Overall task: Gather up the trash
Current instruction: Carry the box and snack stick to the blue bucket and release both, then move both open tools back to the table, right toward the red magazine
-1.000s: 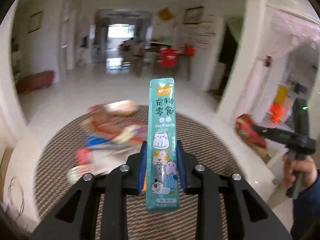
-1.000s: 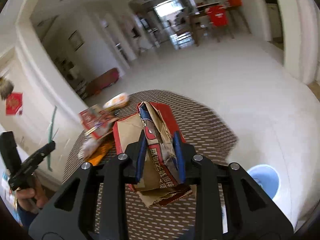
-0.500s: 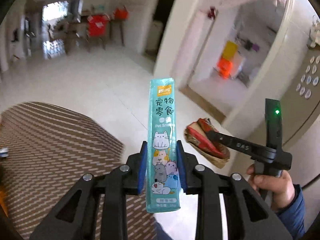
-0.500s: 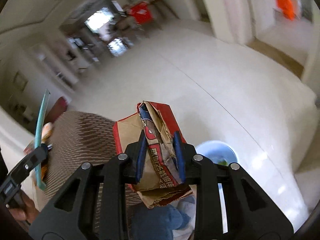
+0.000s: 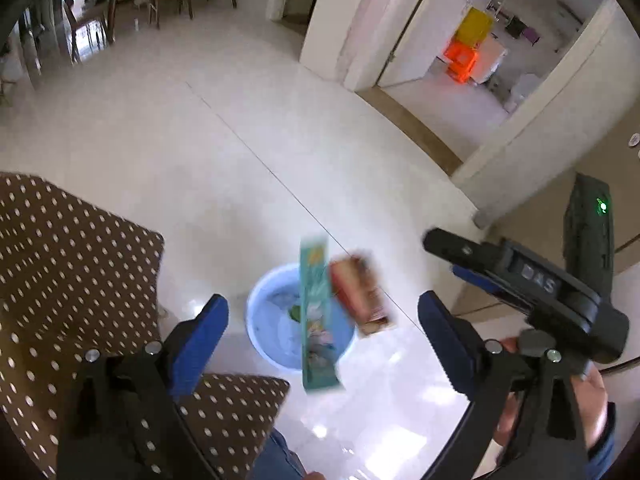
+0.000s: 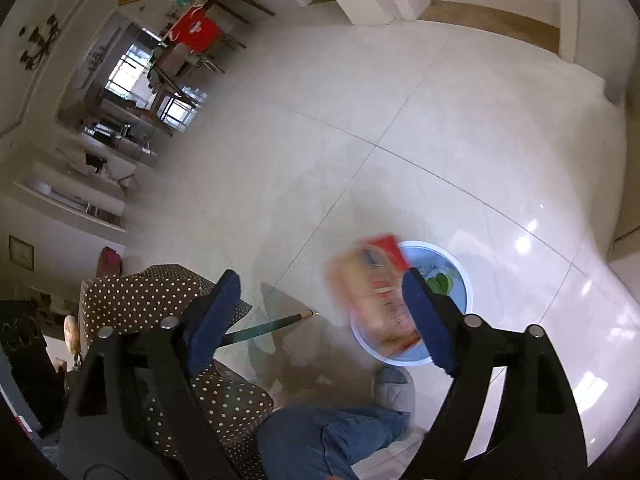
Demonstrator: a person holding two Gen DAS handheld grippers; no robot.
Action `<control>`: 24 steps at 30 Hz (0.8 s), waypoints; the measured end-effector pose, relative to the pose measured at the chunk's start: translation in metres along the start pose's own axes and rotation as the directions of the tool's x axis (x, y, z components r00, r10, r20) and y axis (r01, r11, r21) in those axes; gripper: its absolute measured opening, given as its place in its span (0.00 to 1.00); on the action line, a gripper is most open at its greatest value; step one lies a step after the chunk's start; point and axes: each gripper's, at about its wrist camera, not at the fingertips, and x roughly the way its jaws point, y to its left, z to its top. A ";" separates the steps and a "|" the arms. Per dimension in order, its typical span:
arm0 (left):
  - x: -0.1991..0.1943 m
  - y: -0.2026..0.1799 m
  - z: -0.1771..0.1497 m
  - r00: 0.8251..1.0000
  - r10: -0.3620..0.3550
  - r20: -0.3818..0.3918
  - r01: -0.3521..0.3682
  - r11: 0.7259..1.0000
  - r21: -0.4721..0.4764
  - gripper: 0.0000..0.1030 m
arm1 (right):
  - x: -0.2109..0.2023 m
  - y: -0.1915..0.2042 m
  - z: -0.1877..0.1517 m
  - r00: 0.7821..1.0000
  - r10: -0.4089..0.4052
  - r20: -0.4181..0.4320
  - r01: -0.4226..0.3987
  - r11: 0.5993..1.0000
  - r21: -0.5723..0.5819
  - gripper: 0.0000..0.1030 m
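Drop step: both grippers have just been opening over the bin (image 5: 264, 312) and nothing is between the pads now. Left gripper (image 5: 323, 322) is spread wide, the teal sachet (image 5: 316, 316) blurred in mid-air below it, over the bin's mouth. Right gripper (image 6: 320, 304) is also spread, the red-brown wrapper (image 6: 372, 300) blurred just beside its right pad, loose, over the bin's near-left rim. In the left view the wrapper (image 5: 362, 294) sits over the bin's right edge, so it may clip the rim, can't tell where it lands. Bin stands on the white tile floor (image 5: 160, 152) beside the polka-dot cushion (image 5: 60, 280), with some scraps already inside. Both grippers pitch steeply down at the floor, side by side, the right one (image 5: 452, 272) visible at right of the left view with a hand (image 5: 596, 392) on its grip. Next, I'd say: check both pieces went in, then swing back for more trash with pads apart
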 end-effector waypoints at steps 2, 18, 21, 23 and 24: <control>-0.001 0.001 0.007 1.000 0.023 -0.003 -0.023 1.000 0.003 0.91 | -0.004 -0.001 -0.002 1.000 -0.020 0.012 0.020 1.000 -0.004 0.92; -0.120 -0.003 -0.031 0.974 0.050 0.220 -0.058 0.998 0.031 0.91 | -0.059 0.065 -0.021 0.994 -0.016 0.110 0.028 0.993 -0.113 0.94; -0.150 0.000 -0.042 0.961 0.060 0.271 -0.070 0.997 0.030 0.91 | -0.075 0.094 -0.023 0.991 0.018 0.135 0.004 0.987 -0.161 0.94; -0.171 0.006 -0.049 0.952 0.053 0.300 -0.063 0.998 0.021 0.91 | -0.083 0.113 -0.029 0.989 0.044 0.144 -0.015 0.980 -0.197 0.94; -0.179 0.010 -0.053 0.949 0.048 0.312 -0.056 0.998 0.017 0.91 | -0.087 0.124 -0.032 0.988 0.061 0.144 -0.028 0.975 -0.220 0.94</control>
